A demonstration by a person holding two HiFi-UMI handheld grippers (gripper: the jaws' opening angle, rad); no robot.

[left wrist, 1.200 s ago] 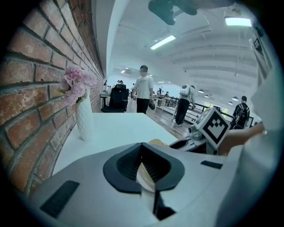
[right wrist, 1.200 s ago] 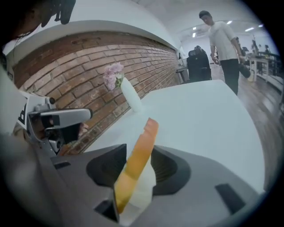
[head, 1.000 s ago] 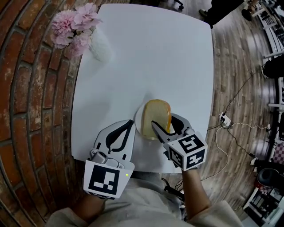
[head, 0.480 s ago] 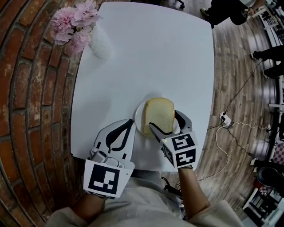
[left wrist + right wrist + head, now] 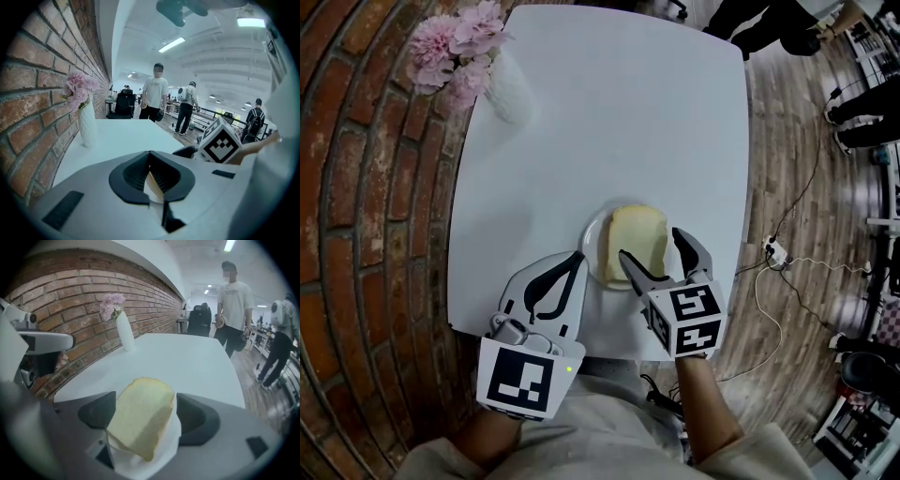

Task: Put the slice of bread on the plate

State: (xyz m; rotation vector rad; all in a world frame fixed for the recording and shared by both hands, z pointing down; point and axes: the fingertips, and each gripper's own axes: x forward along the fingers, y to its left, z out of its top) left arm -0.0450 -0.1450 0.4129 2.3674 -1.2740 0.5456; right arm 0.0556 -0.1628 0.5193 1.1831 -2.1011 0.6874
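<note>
Left claw (image 5: 576, 259) is held low, jaws pressed together, tips pointing forward and a little down. Just beside it on the right, the right claw (image 5: 651, 244) tilts more steeply down, its jaws opening wide; the slice of bread (image 5: 140, 416) lies between them, clear of both pads

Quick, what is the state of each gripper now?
Left gripper: closed, empty.
Right gripper: jaws opening, gripping nothing; the pale yellow bread slice lies between them on the round white plate.
</note>
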